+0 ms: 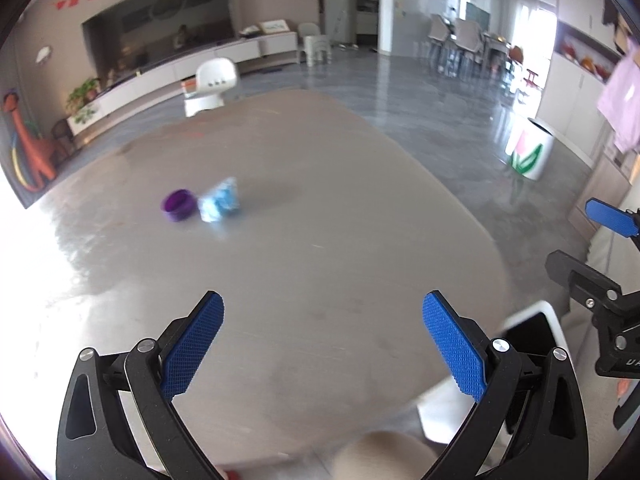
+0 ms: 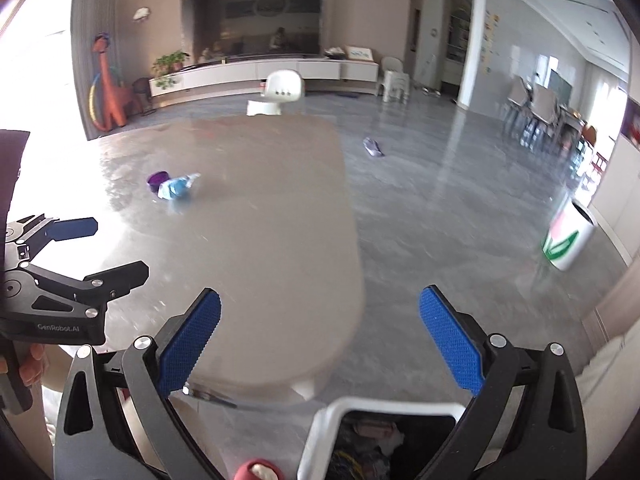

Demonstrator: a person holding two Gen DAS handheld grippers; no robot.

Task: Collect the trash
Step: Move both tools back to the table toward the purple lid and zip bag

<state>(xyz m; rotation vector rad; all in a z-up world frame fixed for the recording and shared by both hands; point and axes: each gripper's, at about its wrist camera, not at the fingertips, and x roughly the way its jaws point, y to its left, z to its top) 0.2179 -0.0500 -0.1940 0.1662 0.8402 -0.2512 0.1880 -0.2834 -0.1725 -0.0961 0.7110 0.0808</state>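
Note:
A crumpled blue and white wrapper (image 1: 221,200) lies on the grey table (image 1: 304,248) next to a purple ring-shaped cup (image 1: 179,205), far ahead and to the left. Both show in the right wrist view too, wrapper (image 2: 176,188) and cup (image 2: 157,179). My left gripper (image 1: 322,340) is open and empty over the near part of the table. My right gripper (image 2: 320,340) is open and empty, over the table's right edge and above a white trash bin (image 2: 384,408) with trash inside. The bin's rim also shows in the left wrist view (image 1: 536,320).
A purple scrap (image 2: 373,148) lies on the glossy floor beyond the table. A white bin with a tulip print (image 2: 566,240) stands at the right. A white chair (image 2: 280,92) stands past the table's far edge. Dining chairs stand at the far right.

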